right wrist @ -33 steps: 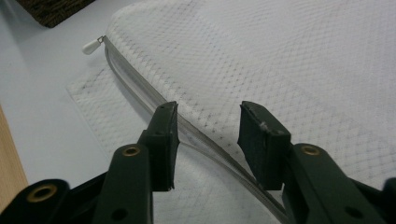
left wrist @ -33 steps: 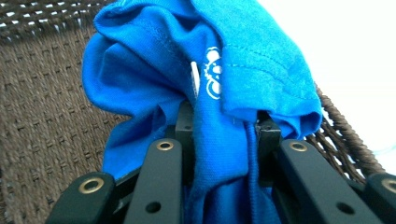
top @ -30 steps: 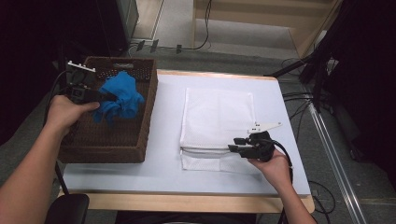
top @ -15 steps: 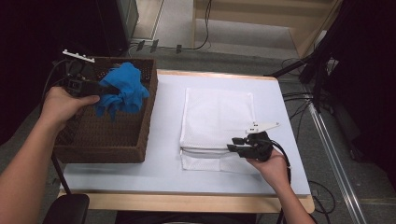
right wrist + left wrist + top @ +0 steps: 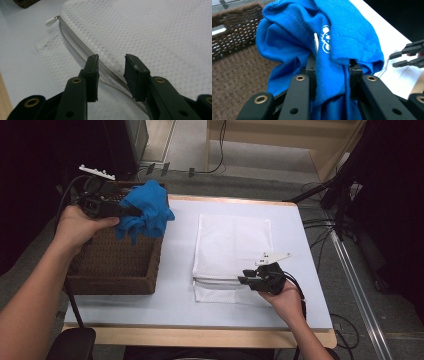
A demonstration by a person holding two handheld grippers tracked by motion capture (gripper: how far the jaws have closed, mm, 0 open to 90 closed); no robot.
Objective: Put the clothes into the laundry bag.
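Blue T-shirt (image 5: 146,212) hangs bunched in my left gripper (image 5: 131,211), clamped, above the wicker basket (image 5: 112,265). Right gripper (image 5: 243,276), jaws closing, half-open, straddles the mesh laundry bag (image 5: 235,240) zipper (image 5: 82,50); next, open the bag.

Pretty even overhead light on the table (image 5: 180,290), though the room edges go black. High view's a bit soft; close-up jaws blur at the bottom, no real glare.

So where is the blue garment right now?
In the high view the blue garment hangs at the left, clamped in the left claw above the far right corner of the wicker basket, left of the white mesh bag.
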